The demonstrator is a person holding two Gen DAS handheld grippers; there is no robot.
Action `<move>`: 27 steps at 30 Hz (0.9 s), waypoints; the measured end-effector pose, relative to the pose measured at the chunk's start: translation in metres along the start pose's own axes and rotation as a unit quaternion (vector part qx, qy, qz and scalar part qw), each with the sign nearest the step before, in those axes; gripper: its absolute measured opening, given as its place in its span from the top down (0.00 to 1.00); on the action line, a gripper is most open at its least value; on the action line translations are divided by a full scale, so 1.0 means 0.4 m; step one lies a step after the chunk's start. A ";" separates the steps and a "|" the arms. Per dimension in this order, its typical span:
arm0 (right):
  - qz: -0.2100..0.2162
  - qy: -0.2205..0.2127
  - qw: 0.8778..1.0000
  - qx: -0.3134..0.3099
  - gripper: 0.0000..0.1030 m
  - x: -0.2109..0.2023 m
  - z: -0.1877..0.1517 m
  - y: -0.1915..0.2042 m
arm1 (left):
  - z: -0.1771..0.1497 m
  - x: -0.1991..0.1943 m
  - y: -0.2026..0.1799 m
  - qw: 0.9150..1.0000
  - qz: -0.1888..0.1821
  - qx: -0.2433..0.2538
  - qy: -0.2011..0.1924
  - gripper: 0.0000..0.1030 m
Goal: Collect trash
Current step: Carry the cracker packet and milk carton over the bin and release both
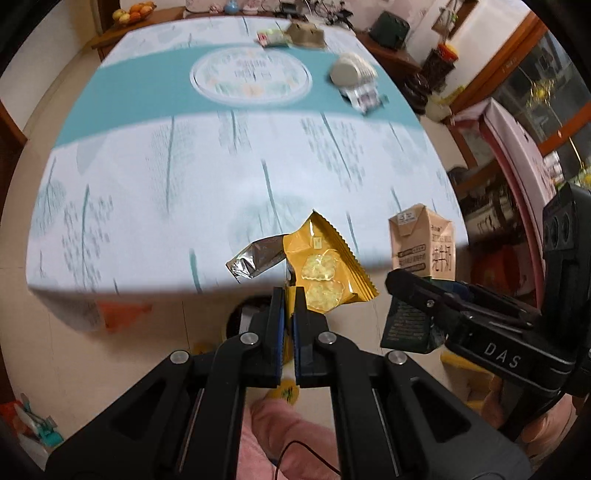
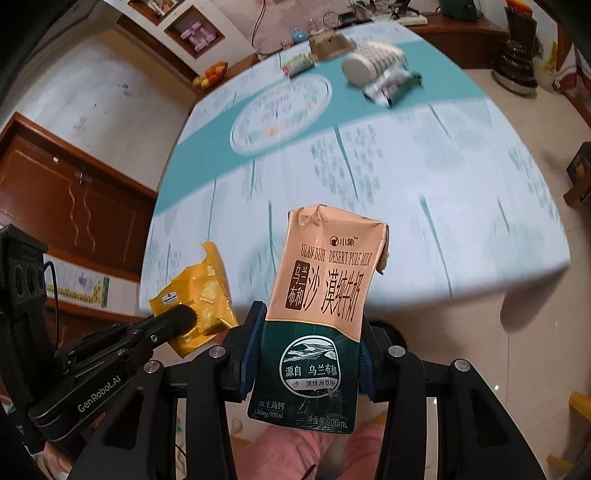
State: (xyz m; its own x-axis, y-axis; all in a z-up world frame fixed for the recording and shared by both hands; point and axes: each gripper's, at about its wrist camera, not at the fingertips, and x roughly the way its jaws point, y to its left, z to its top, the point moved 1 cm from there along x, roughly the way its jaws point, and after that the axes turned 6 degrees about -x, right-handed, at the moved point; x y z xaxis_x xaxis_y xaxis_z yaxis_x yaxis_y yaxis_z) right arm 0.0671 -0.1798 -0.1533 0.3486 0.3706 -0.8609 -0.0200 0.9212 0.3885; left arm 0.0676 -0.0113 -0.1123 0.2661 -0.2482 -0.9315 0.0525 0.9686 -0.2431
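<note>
Left tool [image 1: 290,295] pinches yellow wrapper [image 1: 325,266]; right tool [image 2: 312,354] clamps milk carton [image 2: 321,295]. Both lifted off tabletop [image 1: 184,184]; cup stack [image 1: 351,68], packets remain uncollected.

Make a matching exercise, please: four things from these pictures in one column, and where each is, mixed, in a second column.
Things:
1. yellow snack wrapper
2. milk carton
3. white cup stack
4. fruit bowl

Places:
A. lying on the table's teal band
B. in the left tongs
C. on the wooden sideboard beyond the table
D. in the right tongs

Pairs: 1-B, 2-D, 3-A, 4-C
</note>
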 end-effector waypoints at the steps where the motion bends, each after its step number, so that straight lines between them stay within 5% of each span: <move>1: 0.004 0.007 1.000 0.001 0.57 -0.002 -0.043 -0.006 | -0.028 0.005 -0.008 1.000 0.001 0.005 0.005 0.99; 8: 0.012 0.054 0.998 0.022 0.57 0.067 -0.249 -0.045 | -0.178 0.096 -0.017 0.998 0.006 0.037 0.041 0.99; 22: -0.014 0.111 0.989 0.098 0.56 0.444 -0.502 -0.249 | -0.328 0.510 0.102 0.993 0.027 0.047 0.100 0.98; 25: -0.016 0.115 0.988 0.105 0.52 0.519 -0.521 -0.272 | -0.324 0.577 0.124 0.993 0.028 0.043 0.110 0.88; 27: -0.012 0.117 0.987 0.109 0.38 0.561 -0.527 -0.286 | -0.331 0.610 0.137 0.992 0.027 0.042 0.117 0.76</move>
State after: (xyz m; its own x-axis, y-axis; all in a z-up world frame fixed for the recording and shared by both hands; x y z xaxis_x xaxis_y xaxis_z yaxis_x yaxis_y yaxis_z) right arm -0.0501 -0.1771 -0.4601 0.1207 0.3897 -0.9130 0.1959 0.8923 0.4067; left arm 0.0081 -0.0209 -0.3889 0.0408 -0.1831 -0.9822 0.1274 0.9760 -0.1767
